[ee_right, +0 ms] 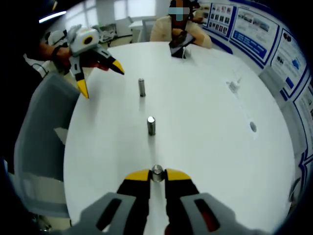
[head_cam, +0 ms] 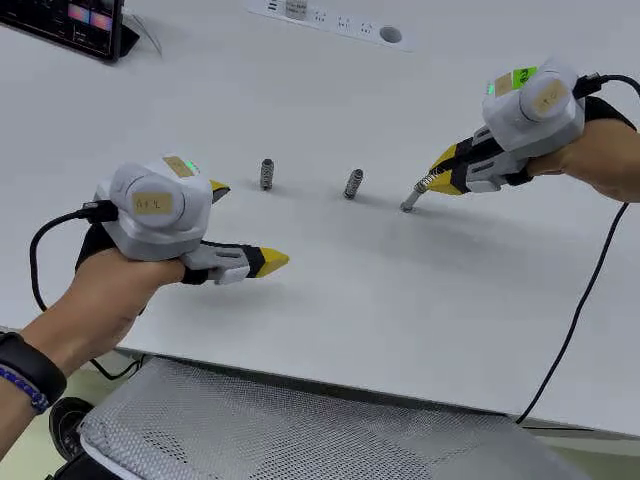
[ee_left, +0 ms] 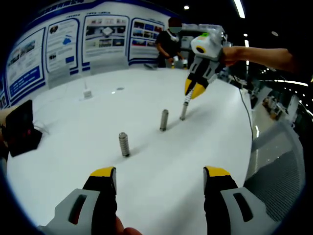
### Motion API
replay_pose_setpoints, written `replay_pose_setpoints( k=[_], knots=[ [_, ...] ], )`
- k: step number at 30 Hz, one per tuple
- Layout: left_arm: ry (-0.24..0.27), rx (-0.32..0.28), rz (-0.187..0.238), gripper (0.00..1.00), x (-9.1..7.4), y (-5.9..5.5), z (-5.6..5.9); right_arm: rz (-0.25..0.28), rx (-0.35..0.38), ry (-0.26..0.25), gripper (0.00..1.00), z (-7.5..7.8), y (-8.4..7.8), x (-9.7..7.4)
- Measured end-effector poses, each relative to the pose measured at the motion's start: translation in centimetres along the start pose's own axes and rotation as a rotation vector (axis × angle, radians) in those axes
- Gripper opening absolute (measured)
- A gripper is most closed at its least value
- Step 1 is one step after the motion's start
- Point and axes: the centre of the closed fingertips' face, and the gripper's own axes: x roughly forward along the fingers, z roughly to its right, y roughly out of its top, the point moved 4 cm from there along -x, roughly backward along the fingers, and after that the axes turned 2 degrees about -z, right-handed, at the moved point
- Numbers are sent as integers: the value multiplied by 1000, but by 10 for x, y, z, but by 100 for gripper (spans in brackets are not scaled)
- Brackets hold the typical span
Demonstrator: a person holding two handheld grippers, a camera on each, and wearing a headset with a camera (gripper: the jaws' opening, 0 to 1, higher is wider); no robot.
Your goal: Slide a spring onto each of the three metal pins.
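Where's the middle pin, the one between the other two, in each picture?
Head view: the middle pin stands just above centre, between the other two.
Left gripper view: the middle pin is near the centre, second out from the jaws.
Right gripper view: the middle pin is at the centre, just past the jaws.
Shared landmark: the right gripper, closed around the end pin beside it.

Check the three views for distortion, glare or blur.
Head view: even light, soft shadows by the pins, sharp. Left gripper view: fisheye bows the table edge, ceiling lights flare. Right gripper view: same bowing; spring in the right tongs is slightly soft.
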Motion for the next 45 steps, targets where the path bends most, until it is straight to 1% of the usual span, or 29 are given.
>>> replay_pose_setpoints(
  k=[7, 27, 34, 39, 45],
  knots=[
    [8, -12, 9, 74, -5, 0, -3, -13, 5, 10, 12, 0, -2, 10],
    [33, -23, 10, 74, -11, -2, -12, -37, 14, 23, 13, -2, -10, 33],
    [40, -25, 13, 74, -12, -1, -15, -35, 29, 21, 13, -2, -14, 38],
    [43, -27, 14, 74, -13, -1, -16, -42, 28, 21, 13, -4, -15, 42],
    [45, -26, 14, 74, -13, 1, -18, -38, 33, 19, 13, -3, -15, 43]
  ],
)
